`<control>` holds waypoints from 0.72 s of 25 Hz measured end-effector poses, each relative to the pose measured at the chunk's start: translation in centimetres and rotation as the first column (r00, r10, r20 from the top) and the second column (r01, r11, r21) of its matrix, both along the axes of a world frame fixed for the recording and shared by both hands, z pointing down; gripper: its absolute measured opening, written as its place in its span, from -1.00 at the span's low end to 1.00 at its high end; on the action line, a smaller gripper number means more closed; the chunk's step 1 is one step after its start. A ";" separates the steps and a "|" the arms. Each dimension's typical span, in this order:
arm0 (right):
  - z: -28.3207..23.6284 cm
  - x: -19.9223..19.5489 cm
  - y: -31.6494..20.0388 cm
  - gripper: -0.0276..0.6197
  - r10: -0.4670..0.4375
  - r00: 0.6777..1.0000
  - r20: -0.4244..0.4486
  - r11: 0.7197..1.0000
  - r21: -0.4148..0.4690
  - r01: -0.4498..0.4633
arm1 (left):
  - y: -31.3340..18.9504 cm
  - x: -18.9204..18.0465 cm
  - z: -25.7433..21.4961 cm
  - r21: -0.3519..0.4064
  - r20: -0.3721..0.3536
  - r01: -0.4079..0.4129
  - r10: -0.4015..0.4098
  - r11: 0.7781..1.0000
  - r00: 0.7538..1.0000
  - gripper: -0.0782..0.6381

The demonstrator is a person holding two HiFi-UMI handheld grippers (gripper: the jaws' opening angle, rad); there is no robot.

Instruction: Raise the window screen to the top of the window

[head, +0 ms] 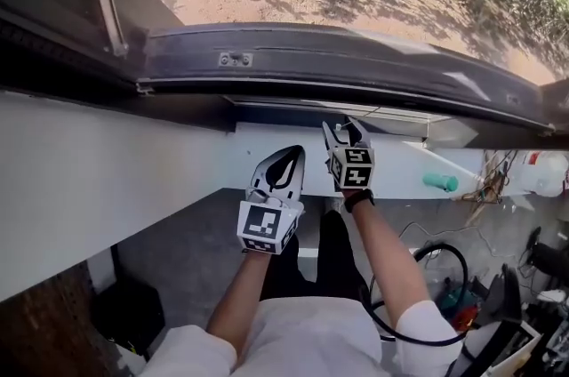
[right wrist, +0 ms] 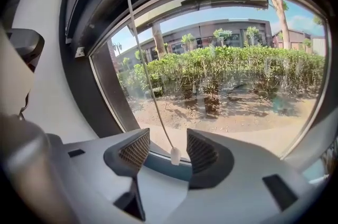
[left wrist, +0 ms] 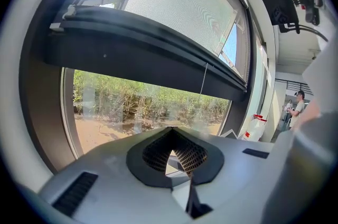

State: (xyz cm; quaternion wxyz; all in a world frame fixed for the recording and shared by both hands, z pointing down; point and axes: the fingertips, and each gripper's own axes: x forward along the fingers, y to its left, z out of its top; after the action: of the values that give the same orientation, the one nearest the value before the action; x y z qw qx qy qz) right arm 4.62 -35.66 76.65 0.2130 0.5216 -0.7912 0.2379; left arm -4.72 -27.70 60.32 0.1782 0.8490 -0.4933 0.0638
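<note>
Across the upper part of the left gripper view, the window screen (left wrist: 179, 3) shows mesh above its dark bottom bar (left wrist: 142, 54), with bare glass below. I judge the raise partly done, with the last stretch to the top left. Its pull cord (right wrist: 138, 59) hangs with the white toggle (right wrist: 175, 155) between the fingers of my right gripper (right wrist: 168, 143), which stand wide apart, gripping nothing. My left gripper (left wrist: 171, 136) is closed and empty.

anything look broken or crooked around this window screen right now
Nothing stands out. The screen's bottom bar looks intact, and its pull cord hangs free, end knob between the open jaws of the right gripper.
</note>
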 end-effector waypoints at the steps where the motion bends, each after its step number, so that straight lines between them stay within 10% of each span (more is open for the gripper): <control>1: 0.0 0.1 0.0 -0.35 0.001 1.000 -0.009 1.000 0.007 -0.001 | 0.1 0.1 0.2 -0.004 0.000 -0.003 0.003 1.000 1.000 -0.78; 4: -0.1 0.3 0.2 -0.92 0.005 1.000 -0.029 1.000 0.029 -0.004 | 0.4 0.3 0.7 -0.014 0.000 -0.010 0.010 1.000 1.000 -0.78; 18: 5.0 1.7 2.7 -0.94 0.049 0.998 -0.048 0.998 -0.042 -0.051 | 0.6 1.1 3.1 -0.045 0.012 -0.035 0.035 0.998 0.999 -0.78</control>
State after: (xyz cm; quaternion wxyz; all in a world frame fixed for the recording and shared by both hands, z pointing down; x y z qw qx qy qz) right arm 6.36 -32.99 81.64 0.2366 0.5420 -0.7673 0.2478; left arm -3.58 -27.07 63.43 0.1930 0.8529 -0.4779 0.0834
